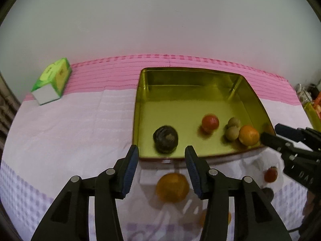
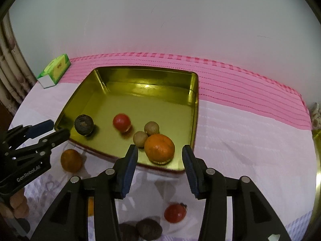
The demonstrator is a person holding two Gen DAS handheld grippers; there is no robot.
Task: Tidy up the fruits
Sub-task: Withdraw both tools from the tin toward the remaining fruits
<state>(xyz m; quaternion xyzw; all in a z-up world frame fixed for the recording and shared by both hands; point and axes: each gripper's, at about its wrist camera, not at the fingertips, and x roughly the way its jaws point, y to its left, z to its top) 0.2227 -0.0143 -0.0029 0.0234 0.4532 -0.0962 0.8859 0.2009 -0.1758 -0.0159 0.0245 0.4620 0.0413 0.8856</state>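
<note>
"GenRobot.AI" reads clearly in white on the left hand-held gripper (image 2: 51,129) in the right wrist view; the left wrist view catches only "DA" on the right hand-held gripper (image 1: 269,133). Both sets of jaws are spread wide, gripping nothing. In the gold tin (image 2: 140,74) sit a dark fruit (image 2: 84,124), a red fruit (image 2: 121,122), two small brown fruits (image 2: 151,128) and an orange (image 2: 159,147). Another orange (image 1: 172,187) lies on the pink-and-white cloth (image 1: 70,124) just outside the tin, between the left jaws. Only the right view shows the red fruit on the cloth (image 2: 175,212) clearly. The writing on the green tissue box (image 1: 52,78) is unreadable.
</note>
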